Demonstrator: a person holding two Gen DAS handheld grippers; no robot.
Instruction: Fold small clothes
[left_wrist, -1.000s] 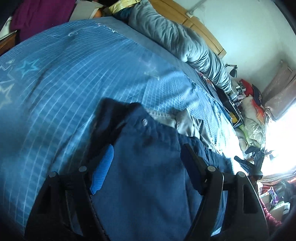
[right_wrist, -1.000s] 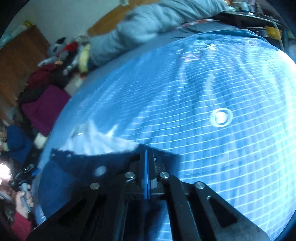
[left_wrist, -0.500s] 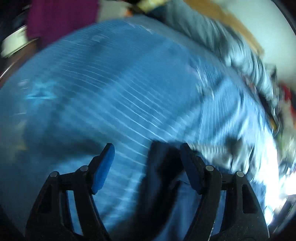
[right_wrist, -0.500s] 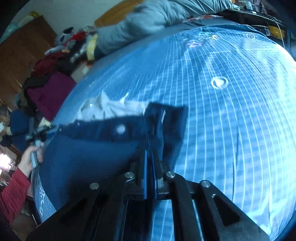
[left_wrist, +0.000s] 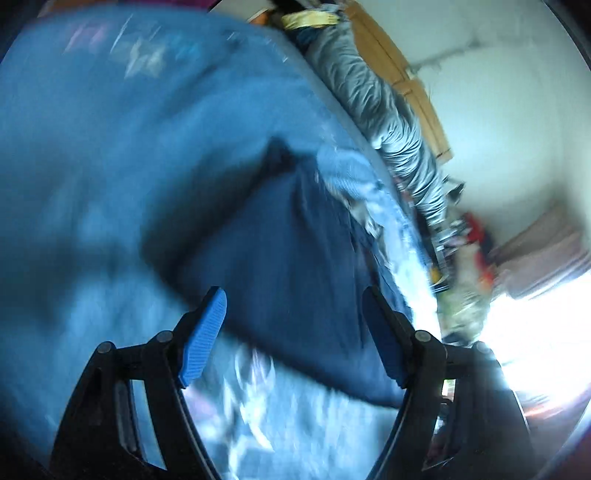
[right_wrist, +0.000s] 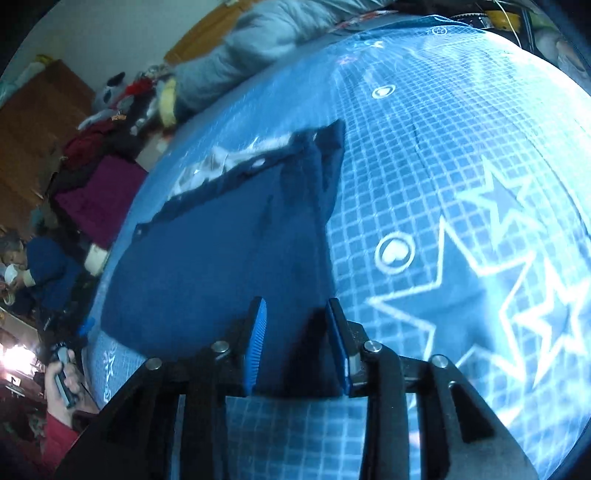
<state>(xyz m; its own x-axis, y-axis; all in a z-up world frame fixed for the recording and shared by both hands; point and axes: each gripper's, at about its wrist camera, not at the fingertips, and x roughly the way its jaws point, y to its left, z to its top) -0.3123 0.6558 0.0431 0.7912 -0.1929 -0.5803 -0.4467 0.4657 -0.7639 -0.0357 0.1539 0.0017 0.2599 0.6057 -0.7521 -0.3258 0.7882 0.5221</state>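
Note:
A small navy garment (right_wrist: 221, 266) with a snap at its waist lies spread on the blue grid bedspread (right_wrist: 461, 155). A pale cloth (right_wrist: 218, 162) shows at its far edge. My right gripper (right_wrist: 295, 302) sits at the garment's near edge. Its jaws are opening, dark fabric lies loose between the pads, and nothing is pinched. The left wrist view is blurred. There my left gripper (left_wrist: 291, 295) hovers open over the same garment (left_wrist: 295, 240), with its blue pads (left_wrist: 207, 332) wide apart and touching nothing.
A rolled grey duvet (right_wrist: 266, 40) lies along the bed's far side against a wooden headboard (left_wrist: 417, 92). A maroon clothes pile (right_wrist: 99, 192) and soft toys sit past the left edge. A hand in a red sleeve (right_wrist: 61, 373) is at the lower left. Clutter (left_wrist: 461, 236) lines the other bedside.
The right gripper, shut on the garment's edge before, has parted its jaws and drawn back, and the garment now lies flatter. The left gripper swung aside and back over the garment, open throughout.

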